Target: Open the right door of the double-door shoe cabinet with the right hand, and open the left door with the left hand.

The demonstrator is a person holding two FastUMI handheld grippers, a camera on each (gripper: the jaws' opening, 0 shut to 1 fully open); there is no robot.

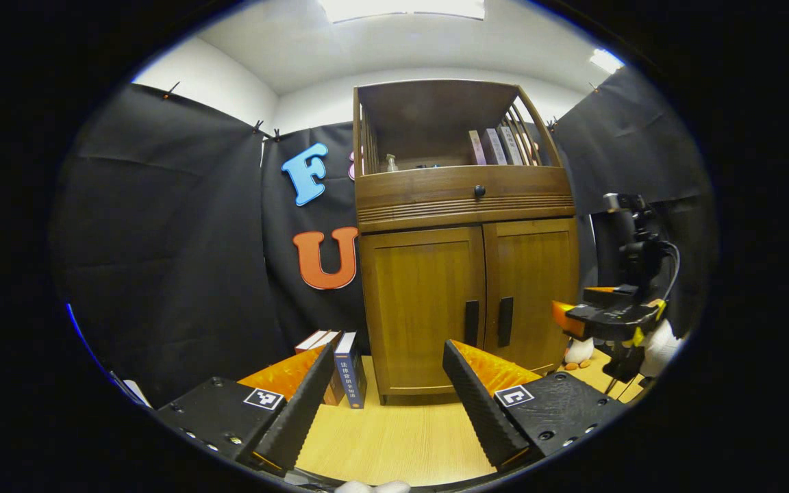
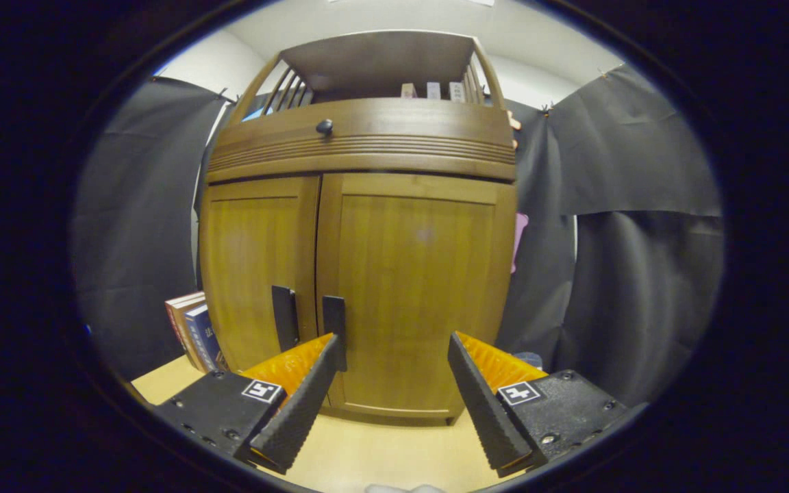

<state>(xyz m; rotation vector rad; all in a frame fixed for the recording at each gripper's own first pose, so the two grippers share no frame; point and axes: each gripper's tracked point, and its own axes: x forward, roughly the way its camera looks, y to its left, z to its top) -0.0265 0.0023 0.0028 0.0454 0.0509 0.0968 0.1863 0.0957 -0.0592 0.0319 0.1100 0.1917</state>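
Observation:
A brown wooden shoe cabinet (image 1: 466,205) stands on a pale wood floor with both doors closed. In the left gripper view its left door (image 1: 422,301) and right door (image 1: 535,287) each carry a dark vertical handle, the left handle (image 1: 470,322) and the right handle (image 1: 505,321), at the centre seam. My left gripper (image 1: 389,349) hangs open, well back from the doors. The right gripper (image 1: 607,318) shows at the right of that view, nearer the cabinet. In the right gripper view my right gripper (image 2: 394,342) is open close to the right door (image 2: 415,287), its left finger (image 2: 298,404) just below the right handle (image 2: 334,329).
Several books (image 1: 340,366) lean against the cabinet's left side on the floor. A drawer with a round knob (image 1: 479,191) sits above the doors, with an open shelf of books (image 1: 497,146) on top. Black cloth walls close in on both sides.

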